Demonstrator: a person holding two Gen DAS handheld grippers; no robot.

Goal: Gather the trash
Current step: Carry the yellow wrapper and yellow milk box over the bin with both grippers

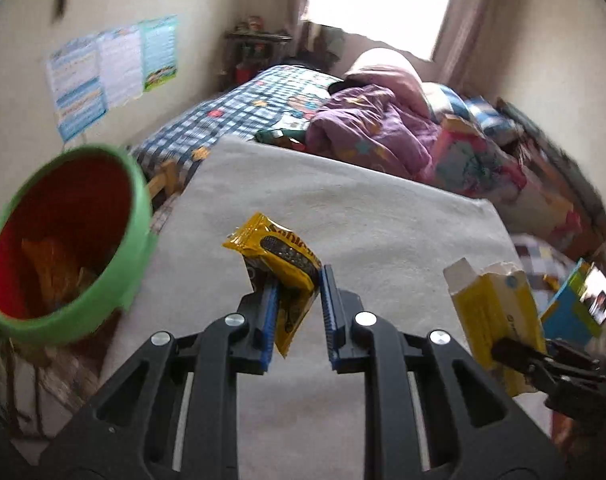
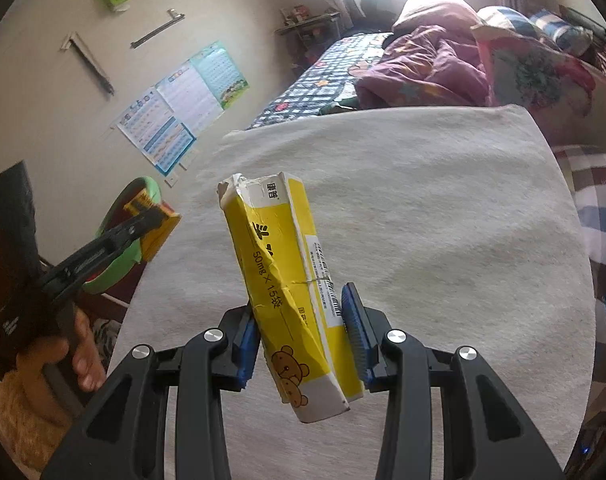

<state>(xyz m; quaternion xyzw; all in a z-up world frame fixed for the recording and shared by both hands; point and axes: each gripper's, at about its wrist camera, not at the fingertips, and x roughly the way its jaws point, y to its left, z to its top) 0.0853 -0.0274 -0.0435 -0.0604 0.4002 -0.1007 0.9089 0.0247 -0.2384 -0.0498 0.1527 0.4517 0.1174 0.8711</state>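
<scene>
Beneath and ahead of the tool: a table (image 2: 443, 220) draped in a pale grey cloth (image 1: 343, 216), its surface bare. Beyond its far edge: a bed (image 1: 223, 120) bearing a checked sheet (image 2: 315, 80), a crumpled purple quilt (image 1: 371, 128) and pillows (image 2: 435, 4).

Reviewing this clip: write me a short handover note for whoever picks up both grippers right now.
Left gripper: shut on the yellow snack wrapper, held in the air near the green bin, not yet over it.
Right gripper: shut on the crumpled yellow medicine box, held above the grey blanket.
Done: both pieces are picked up; the bin already holds some orange wrappers.
Left: drop the wrapper into the bin, then the box. No other trash shows on the blanket.
</scene>
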